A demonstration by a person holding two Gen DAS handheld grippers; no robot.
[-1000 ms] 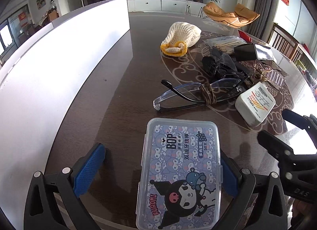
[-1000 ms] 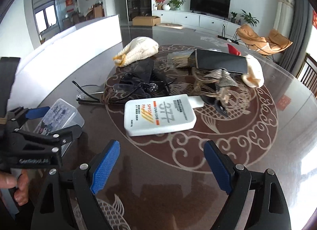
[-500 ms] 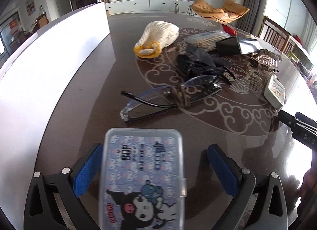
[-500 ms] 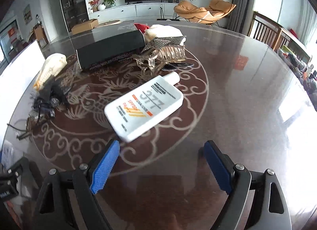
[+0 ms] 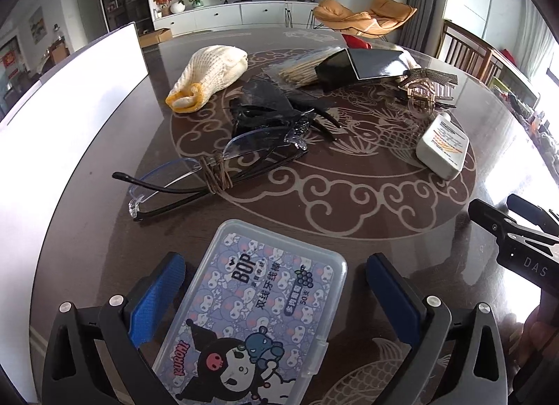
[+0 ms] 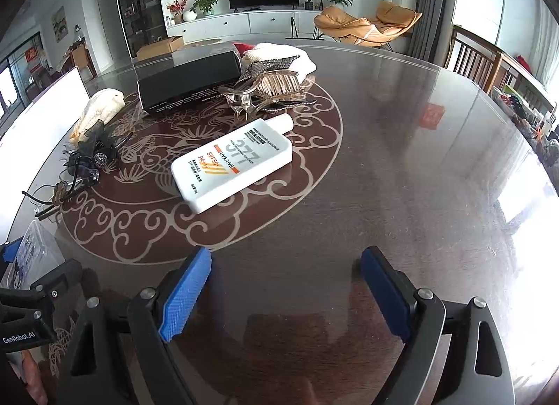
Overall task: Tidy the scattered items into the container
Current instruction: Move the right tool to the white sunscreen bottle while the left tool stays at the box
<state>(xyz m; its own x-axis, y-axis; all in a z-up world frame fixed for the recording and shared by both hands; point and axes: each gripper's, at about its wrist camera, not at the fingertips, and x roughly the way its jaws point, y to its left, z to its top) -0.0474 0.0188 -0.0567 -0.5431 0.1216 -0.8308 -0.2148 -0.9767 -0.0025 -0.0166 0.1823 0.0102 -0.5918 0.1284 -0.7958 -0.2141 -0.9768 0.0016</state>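
Observation:
A clear plastic floss-pick box (image 5: 255,314) with a cartoon print lies on the dark table between the fingers of my left gripper (image 5: 276,296), which is open around it without gripping. My right gripper (image 6: 284,286) is open and empty above bare table. A white sunscreen bottle (image 6: 234,164) lies ahead of it; it also shows in the left wrist view (image 5: 443,146). Clear glasses (image 5: 209,171) lie just beyond the box. The white container wall (image 5: 70,108) stands along the left.
A knit glove (image 5: 209,76), a black hair accessory (image 5: 269,111), a black box (image 6: 190,85), a hair claw (image 6: 269,85) and a bag of sticks (image 5: 304,68) lie across the table's middle. Chairs (image 6: 482,56) stand at the far right.
The left gripper has turned, so the floss box now lies angled between its fingers. The right gripper swung right, then drew back from the sunscreen bottle.

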